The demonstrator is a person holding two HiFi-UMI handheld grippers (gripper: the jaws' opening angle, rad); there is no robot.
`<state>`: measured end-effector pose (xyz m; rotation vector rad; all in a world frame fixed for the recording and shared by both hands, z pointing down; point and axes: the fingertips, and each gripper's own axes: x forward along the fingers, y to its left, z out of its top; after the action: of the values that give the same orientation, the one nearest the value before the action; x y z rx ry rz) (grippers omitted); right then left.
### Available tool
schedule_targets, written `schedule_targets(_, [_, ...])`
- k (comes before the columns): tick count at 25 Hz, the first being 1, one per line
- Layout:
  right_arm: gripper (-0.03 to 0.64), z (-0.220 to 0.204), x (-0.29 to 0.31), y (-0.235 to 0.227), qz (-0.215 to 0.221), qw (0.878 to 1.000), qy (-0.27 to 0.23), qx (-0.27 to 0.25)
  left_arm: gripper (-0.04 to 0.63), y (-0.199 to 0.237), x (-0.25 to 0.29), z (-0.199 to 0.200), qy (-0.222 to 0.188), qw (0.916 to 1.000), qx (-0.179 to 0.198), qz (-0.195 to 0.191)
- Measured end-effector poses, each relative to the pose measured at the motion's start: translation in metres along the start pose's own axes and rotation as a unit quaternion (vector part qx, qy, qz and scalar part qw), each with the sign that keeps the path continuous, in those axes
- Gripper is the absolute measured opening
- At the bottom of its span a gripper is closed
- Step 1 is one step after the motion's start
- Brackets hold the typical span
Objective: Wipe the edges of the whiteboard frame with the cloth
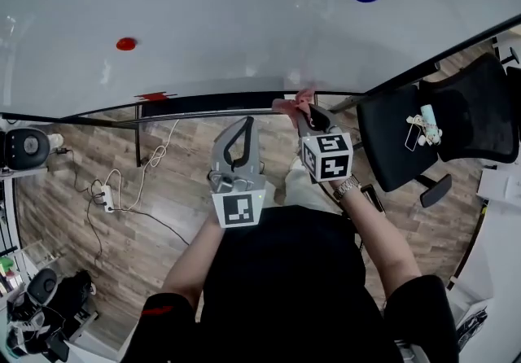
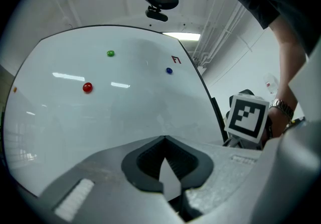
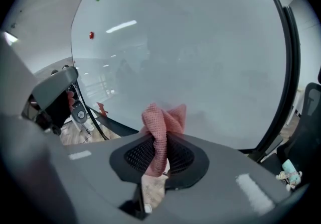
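My right gripper (image 1: 309,115) pinches the pink cloth (image 3: 159,123) at the whiteboard frame (image 1: 203,102), on its bottom edge. The left gripper (image 1: 247,124) hangs empty, jaws together. I judge the wiping is in hand, and next I'd slide the cloth along that rail.

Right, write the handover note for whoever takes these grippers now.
Left gripper: shut, empty, below the board.
Right gripper: shut on the pink mesh cloth.
The cloth is up at the whiteboard's black bottom frame edge, near its right corner; contact unclear.
Done: cannot tell which edges are wiped.
Left to do: run the cloth along the frame.
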<state>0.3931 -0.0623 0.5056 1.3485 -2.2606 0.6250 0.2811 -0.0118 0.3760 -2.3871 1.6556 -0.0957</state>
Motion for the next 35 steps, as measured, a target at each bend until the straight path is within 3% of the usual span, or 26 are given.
schedule_targets(7, [0.054, 0.031, -0.022, 0.075, 0.015, 0.996, -0.075, -0.052, -0.003, 0.037, -0.037, 0.014, -0.016, 0.9996, 0.007, 0.021])
schedule_targets(14, [0.054, 0.071, -0.060, 0.125, 0.010, 0.984, -0.162, -0.077, -0.003, 0.072, -0.064, 0.041, -0.041, 0.9977, 0.001, 0.054])
schedule_targets(19, [0.054, 0.101, -0.091, 0.144, 0.004, 0.970, -0.219, -0.105, -0.003, 0.081, -0.071, 0.067, -0.074, 0.9951, -0.005, 0.066])
schedule_targets(25, [0.054, 0.134, -0.127, 0.162, -0.001, 0.948, -0.283, -0.145, -0.003, 0.077, -0.064, 0.098, -0.100, 0.9939, -0.001, 0.047])
schedule_targets(28, [0.054, 0.150, -0.141, 0.164, -0.008, 0.938, -0.313, -0.145, -0.003, 0.074, -0.059, 0.105, -0.094, 0.9951, -0.008, 0.029])
schedule_targets(35, [0.054, 0.178, -0.175, 0.161, -0.026, 0.915, -0.374, -0.148, -0.003, 0.077, -0.055, 0.136, -0.120, 0.9922, -0.001, 0.034])
